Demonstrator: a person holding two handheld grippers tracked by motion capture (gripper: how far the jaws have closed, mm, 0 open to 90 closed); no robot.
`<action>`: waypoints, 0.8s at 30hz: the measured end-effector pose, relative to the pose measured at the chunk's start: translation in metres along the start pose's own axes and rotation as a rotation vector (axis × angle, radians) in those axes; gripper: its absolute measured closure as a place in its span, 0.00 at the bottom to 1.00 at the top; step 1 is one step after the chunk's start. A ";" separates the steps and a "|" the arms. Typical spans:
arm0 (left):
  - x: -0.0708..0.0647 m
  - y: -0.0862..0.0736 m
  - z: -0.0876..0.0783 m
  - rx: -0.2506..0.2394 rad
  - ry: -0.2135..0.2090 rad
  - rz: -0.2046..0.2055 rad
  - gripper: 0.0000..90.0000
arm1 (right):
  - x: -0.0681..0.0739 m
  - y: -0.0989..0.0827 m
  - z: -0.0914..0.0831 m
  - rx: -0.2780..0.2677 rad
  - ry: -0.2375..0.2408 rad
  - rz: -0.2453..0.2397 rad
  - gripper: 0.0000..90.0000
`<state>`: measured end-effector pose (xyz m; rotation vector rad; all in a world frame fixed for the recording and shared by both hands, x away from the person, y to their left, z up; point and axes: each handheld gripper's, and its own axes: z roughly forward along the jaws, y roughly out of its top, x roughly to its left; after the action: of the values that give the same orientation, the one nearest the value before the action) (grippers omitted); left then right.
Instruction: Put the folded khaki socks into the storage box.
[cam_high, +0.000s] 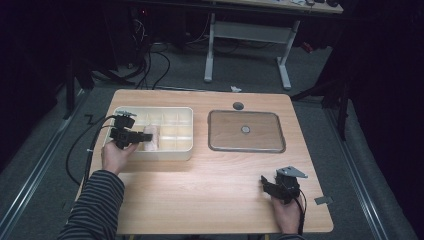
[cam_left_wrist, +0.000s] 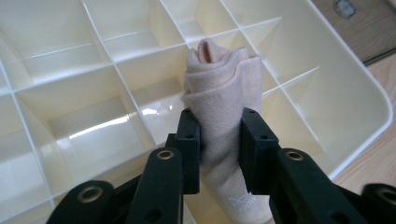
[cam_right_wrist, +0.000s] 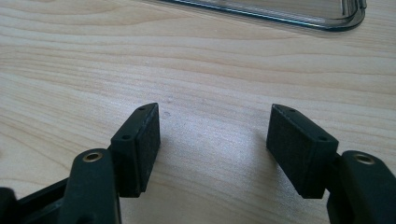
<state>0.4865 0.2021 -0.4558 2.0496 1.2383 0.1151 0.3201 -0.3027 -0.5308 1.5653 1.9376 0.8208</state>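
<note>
The left gripper (cam_left_wrist: 219, 135) pinches a rolled, pale pink cloth (cam_left_wrist: 222, 88) between its 2 black pads, which press into the fabric on both sides. The roll stands over the cream divided tray (cam_left_wrist: 70, 56), its far end pointing at the partition walls near the tray's middle; whether it touches the tray floor cannot be told. Near the roll's lower end, just below the jaws, there is small white writing on the fabric (cam_left_wrist: 242, 204), too small and blurred to read.

In the high view the left gripper (cam_high: 134, 136) sits over the tray's left part, with the cloth (cam_high: 150, 138) sticking out of it to the right, inside the tray (cam_high: 185, 115). A hand in a striped sleeve (cam_high: 97, 200) holds the gripper.

The right gripper (cam_high: 270, 186) rests low over the bare wooden table (cam_high: 200, 195), near its right front corner, well apart from the tray. In the right gripper view its jaws stand wide apart with nothing between them, only wood grain below (cam_right_wrist: 210, 135).

A clear lid (cam_high: 246, 131) lies flat on the table right of the tray, with a small round fitting at its centre. Its edge (cam_right_wrist: 280, 14) shows at the top of the right gripper view. No label can be read on tray or lid.
</note>
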 end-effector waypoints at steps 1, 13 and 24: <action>0.000 0.000 0.001 0.005 0.001 0.002 0.80 | 0.000 0.000 0.000 0.000 0.000 0.000 0.39; -0.004 -0.002 0.008 0.061 0.051 0.055 0.81 | 0.000 0.000 0.000 0.000 0.000 0.000 0.39; -0.015 -0.007 0.018 0.139 0.115 0.153 0.83 | 0.000 0.000 0.000 0.000 -0.001 0.000 0.39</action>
<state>0.4807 0.1830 -0.4693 2.2860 1.1850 0.2265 0.3201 -0.3027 -0.5308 1.5651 1.9373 0.8202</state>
